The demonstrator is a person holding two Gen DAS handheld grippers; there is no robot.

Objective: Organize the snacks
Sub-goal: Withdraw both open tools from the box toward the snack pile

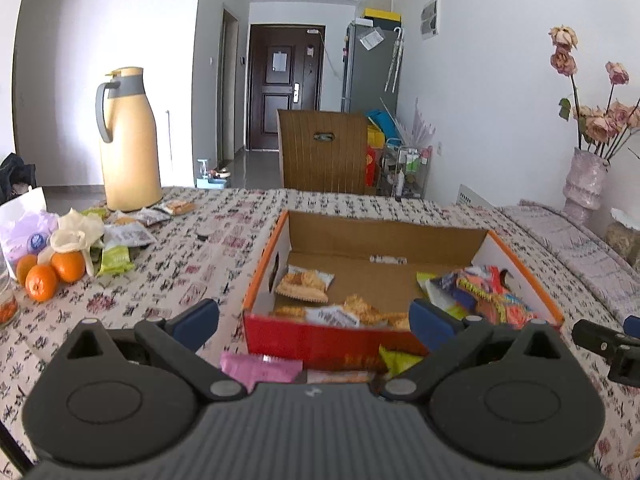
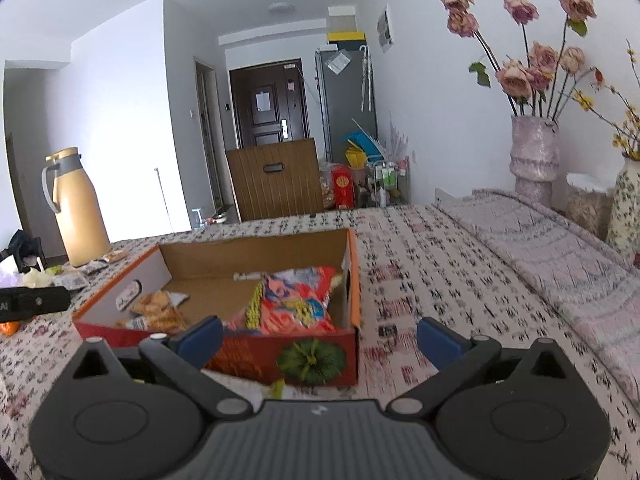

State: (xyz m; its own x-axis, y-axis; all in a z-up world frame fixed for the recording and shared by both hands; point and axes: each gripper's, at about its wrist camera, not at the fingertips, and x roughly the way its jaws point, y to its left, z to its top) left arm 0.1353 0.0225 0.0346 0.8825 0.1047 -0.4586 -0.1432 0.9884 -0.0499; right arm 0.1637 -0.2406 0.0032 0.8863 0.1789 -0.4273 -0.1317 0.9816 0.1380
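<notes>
A cardboard box with orange rim and red front sits on the patterned tablecloth; it also shows in the right wrist view. Inside lie cracker packets on the left and colourful snack bags on the right. A pink packet and a yellow-green packet lie on the cloth in front of the box. My left gripper is open and empty, just before the box's front wall. My right gripper is open and empty at the box's right front corner.
A yellow thermos stands at the far left with more snack packets, oranges and a white bag. A vase of dried roses and a second vase stand at right. A wooden chair stands behind the table.
</notes>
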